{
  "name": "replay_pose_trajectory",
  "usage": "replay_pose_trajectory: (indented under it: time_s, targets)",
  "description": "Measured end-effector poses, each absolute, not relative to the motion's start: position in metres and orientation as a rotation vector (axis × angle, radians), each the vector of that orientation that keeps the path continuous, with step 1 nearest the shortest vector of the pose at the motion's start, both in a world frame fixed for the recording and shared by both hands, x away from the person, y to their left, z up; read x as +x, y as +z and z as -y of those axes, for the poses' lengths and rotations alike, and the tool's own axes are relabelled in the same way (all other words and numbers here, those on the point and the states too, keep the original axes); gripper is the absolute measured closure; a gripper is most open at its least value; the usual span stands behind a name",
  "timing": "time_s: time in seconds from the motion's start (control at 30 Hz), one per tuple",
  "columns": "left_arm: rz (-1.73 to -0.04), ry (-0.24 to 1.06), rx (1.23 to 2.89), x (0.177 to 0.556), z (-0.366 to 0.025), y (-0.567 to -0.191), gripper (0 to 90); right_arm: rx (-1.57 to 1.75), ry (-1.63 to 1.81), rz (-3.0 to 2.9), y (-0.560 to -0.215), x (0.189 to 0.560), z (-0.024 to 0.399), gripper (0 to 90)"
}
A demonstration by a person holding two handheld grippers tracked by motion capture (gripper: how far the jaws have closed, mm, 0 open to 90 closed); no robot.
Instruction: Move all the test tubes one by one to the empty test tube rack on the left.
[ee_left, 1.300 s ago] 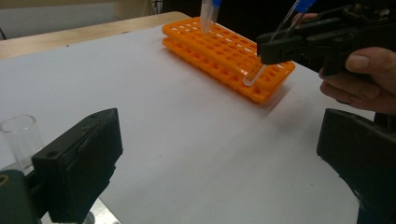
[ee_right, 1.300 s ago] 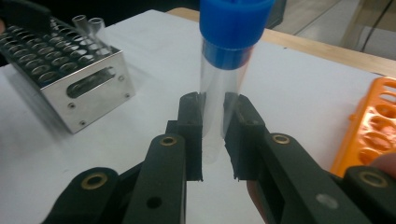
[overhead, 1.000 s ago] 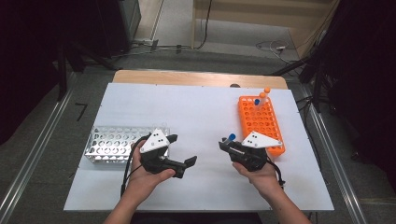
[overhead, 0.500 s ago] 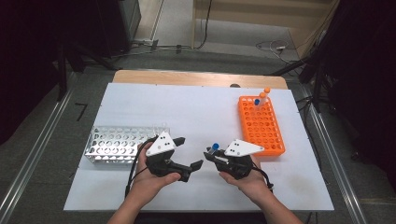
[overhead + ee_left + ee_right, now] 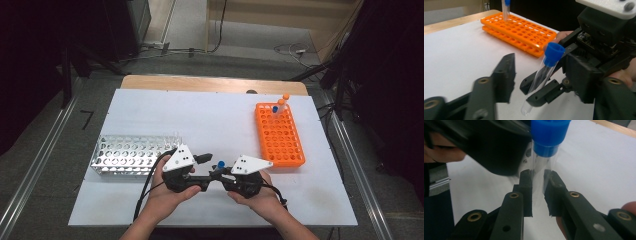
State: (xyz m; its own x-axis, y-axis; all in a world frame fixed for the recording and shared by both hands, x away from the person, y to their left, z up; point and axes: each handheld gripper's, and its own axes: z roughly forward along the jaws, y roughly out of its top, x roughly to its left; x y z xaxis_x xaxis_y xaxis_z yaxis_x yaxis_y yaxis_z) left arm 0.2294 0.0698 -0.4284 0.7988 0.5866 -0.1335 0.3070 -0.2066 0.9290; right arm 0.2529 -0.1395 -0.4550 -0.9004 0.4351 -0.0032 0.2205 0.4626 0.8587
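White table (image 5: 210, 120) under dark surroundings, with orange rack (image 5: 278, 134) at far right and metal rack (image 5: 131, 155) at left. Near front edge, both grippers meeting nose to nose. Right gripper (image 5: 537, 176) clamped on clear tube (image 5: 541, 77) just below its blue cap (image 5: 554, 52), tube tilted, lower tip hanging above table. Left gripper (image 5: 524, 82) half open, jaws just closing in, one on each side of tube, pads not yet pressing on it. Two more capped tubes (image 5: 280, 106) standing at far end of orange rack.
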Motion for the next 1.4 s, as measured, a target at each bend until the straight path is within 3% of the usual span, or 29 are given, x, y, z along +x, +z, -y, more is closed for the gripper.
replay_pose_trajectory:
  time_s: [0.33, 0.8, 0.9, 1.23, 1.4]
  targets:
    - [-0.639, 0.294, 1.823, 0.228, -0.064, -0.432, 71.8, 0.55, 1.418, -2.522, -0.454, 0.25, 0.136, 74.6]
    - [-0.666, 0.34, 1.799, 0.23, -0.068, -0.428, 76.8, 0.566, 1.439, -2.511, -0.453, 0.252, 0.14, 71.3]
    - [-0.679, 0.347, 1.788, 0.232, -0.073, -0.426, 76.8, 0.565, 1.452, -2.52, -0.453, 0.254, 0.141, 58.8]
    - [-0.74, 0.391, 1.754, 0.237, -0.094, -0.419, 76.8, 0.572, 1.555, -2.551, -0.448, 0.265, 0.16, 3.6]
    - [-0.779, 0.419, 1.741, 0.239, -0.106, -0.415, 76.8, 0.644, 1.514, -2.482, -0.449, 0.268, 0.171, 0.9]
